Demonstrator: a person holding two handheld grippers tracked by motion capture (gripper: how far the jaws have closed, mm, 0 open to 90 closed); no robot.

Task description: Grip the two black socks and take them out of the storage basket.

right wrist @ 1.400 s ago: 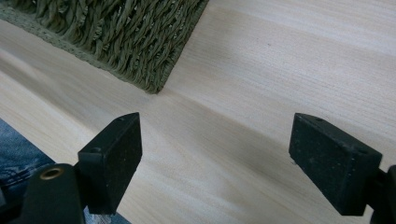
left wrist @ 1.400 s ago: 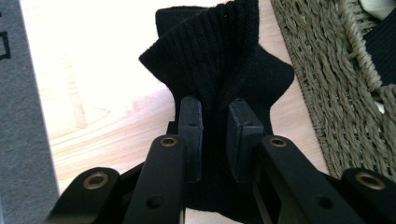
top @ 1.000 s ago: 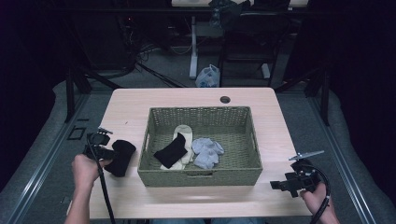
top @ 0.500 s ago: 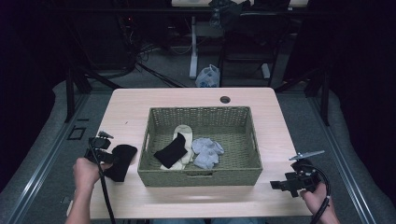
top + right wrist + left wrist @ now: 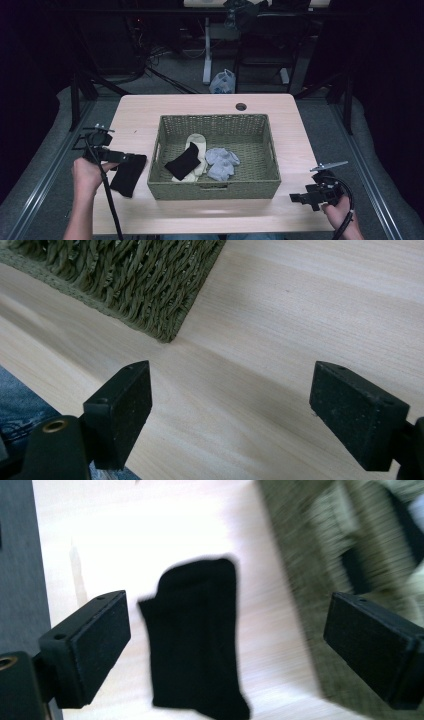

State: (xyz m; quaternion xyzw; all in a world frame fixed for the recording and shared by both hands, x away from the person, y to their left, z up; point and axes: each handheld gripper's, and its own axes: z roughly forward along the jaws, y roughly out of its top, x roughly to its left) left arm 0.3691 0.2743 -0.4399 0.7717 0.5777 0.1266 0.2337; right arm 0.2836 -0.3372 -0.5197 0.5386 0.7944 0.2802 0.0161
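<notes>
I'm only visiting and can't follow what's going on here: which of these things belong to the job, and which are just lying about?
In the job:
- black sock on the table, just let go as the left gripper opened
- woven basket
- black sock in the basket
- cream sock
- grey socks

Lying about:
- plastic bag on the floor
- right gripper, open, idle

The table (image 5: 200, 107) is pale wood with a fine straight grain and a smooth, faintly sheened finish. The basket (image 5: 215, 190) is rough woven olive-green fibre, coarse and matt. The black sock (image 5: 197, 640) beside it is soft matt knit cloth. The gripper pads (image 5: 122, 412) look like matt, slightly grainy black rubber.
</notes>
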